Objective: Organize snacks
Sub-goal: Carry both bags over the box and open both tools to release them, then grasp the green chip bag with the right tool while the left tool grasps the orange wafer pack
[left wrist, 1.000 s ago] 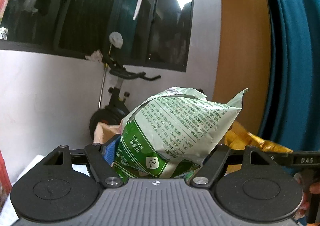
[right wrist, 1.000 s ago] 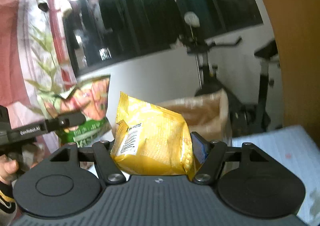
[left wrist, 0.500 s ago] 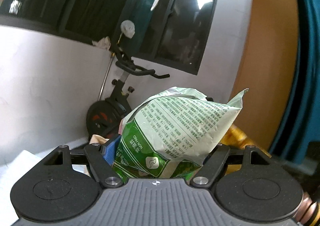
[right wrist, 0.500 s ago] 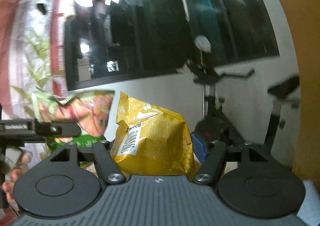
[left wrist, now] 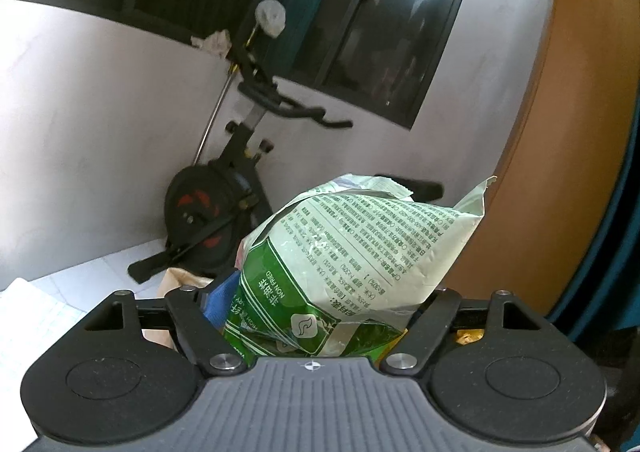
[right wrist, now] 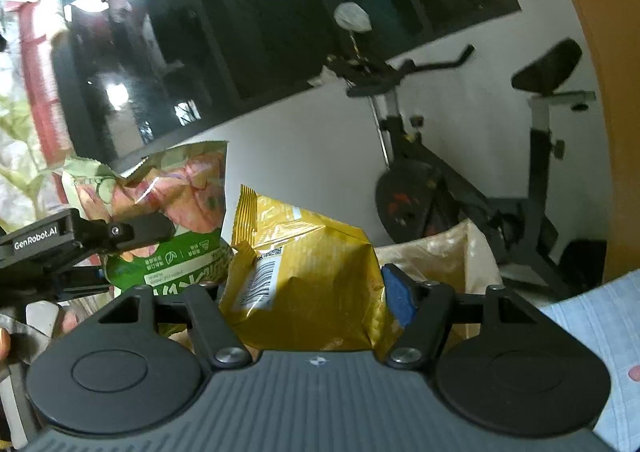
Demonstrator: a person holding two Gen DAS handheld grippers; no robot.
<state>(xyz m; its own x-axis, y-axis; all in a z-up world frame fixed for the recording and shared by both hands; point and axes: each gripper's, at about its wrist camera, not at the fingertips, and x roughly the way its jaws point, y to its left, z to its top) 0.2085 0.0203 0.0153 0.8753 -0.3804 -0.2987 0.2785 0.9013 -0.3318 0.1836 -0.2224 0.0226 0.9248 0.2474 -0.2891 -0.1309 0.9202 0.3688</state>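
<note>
Left wrist: left hand-held gripper (left wrist: 320,312) grips green bag (left wrist: 352,252); right hand-held gripper (right wrist: 308,292) grips yellow bag (right wrist: 308,272)

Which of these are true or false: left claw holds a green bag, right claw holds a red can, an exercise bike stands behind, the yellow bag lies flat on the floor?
1. The left claw holds a green snack bag. True.
2. The right claw holds a red can. False: a yellow snack bag.
3. An exercise bike stands behind. True.
4. The yellow bag lies on the floor. False: it is gripped upright.
</note>
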